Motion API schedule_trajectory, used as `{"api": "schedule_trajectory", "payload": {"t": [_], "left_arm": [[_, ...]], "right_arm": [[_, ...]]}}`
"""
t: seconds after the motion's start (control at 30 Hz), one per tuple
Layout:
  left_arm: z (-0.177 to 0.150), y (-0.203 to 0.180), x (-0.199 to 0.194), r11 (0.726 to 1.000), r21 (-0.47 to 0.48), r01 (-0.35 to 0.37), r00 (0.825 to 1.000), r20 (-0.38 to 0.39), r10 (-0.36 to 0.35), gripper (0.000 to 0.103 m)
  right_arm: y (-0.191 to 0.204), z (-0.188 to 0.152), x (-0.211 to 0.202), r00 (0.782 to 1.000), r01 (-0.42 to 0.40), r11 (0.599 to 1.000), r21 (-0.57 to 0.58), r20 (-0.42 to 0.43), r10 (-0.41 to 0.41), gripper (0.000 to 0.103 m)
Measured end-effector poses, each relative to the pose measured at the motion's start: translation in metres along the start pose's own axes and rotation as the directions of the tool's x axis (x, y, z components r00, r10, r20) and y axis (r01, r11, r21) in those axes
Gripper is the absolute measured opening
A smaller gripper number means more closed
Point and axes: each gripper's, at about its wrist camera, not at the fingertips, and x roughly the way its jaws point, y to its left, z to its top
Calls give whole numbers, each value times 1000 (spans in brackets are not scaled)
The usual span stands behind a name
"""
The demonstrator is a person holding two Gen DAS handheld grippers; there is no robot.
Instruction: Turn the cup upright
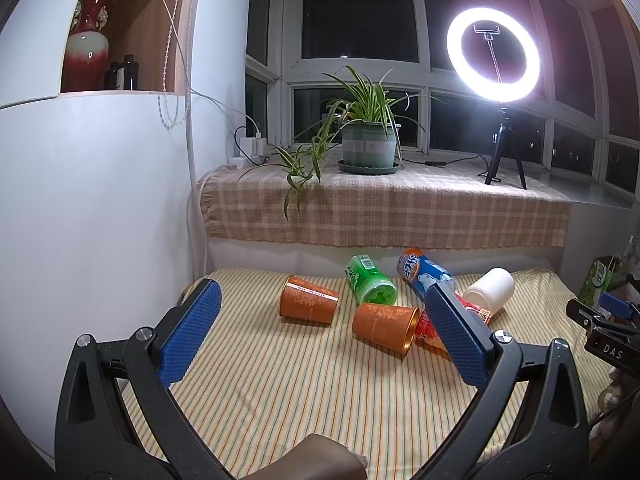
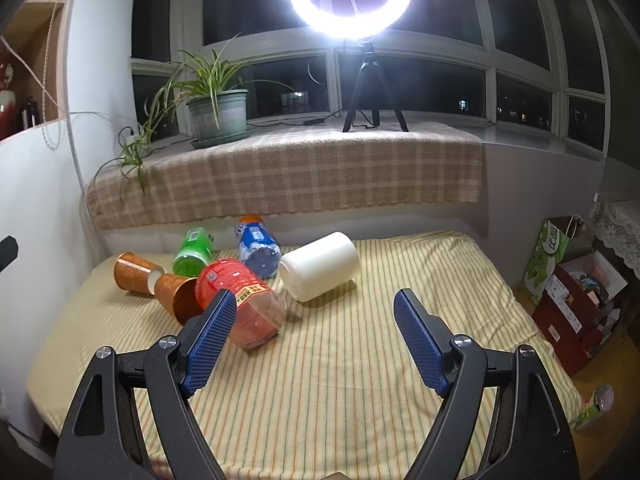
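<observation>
1. The left tongs (image 1: 322,294) stand wide open and hold nothing; they hover above the striped cloth (image 1: 280,380) on the surface.
2. The right tongs (image 2: 316,304) are likewise spread wide and empty, raised over the same cloth (image 2: 340,380).
3. Two orange cups lie on their sides near the far left of the cloth: the far orange cup (image 1: 307,300) (image 2: 134,272) and the near orange cup (image 1: 386,328) (image 2: 178,294), its open mouth facing right in the left wrist view.
4. In the right wrist view the two orange cups appear to touch end to end.
5. A white cup (image 1: 490,290) (image 2: 320,266) lies on its side further right.
6. A red bottle (image 2: 244,304) lies touching the near orange cup; a green bottle (image 1: 370,284) (image 2: 194,250) and a blue bottle (image 1: 424,274) (image 2: 258,246) lie behind.
7. A potted spider plant (image 1: 368,136) and a lit ring light (image 1: 493,54) stand on the window ledge.
</observation>
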Motion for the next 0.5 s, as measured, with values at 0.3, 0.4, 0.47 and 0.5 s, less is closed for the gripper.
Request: {"api": "schedule_trajectory", "payload": {"t": [0.3,0.4,0.47,0.5], "left_arm": [[-4,0,4,1000,-7,-2,1000,-7,2,103],[-4,0,5,1000,-7,-2,1000,-7,2,103],[-5,0,5,1000,-8,-2,1000,-8,2,103],[-4,-1,5,1000,-7,-4,1000,-8,4,103]], "right_arm": [[6,1,4,1000,-11,1000,-8,-3,11,81],[8,0,6,1000,-11,1000,-8,-9,11,81],[8,0,6,1000,-13,1000,-7,-11,13,81],[8,-1,6,1000,-13,1000,-6,-11,13,81]]}}
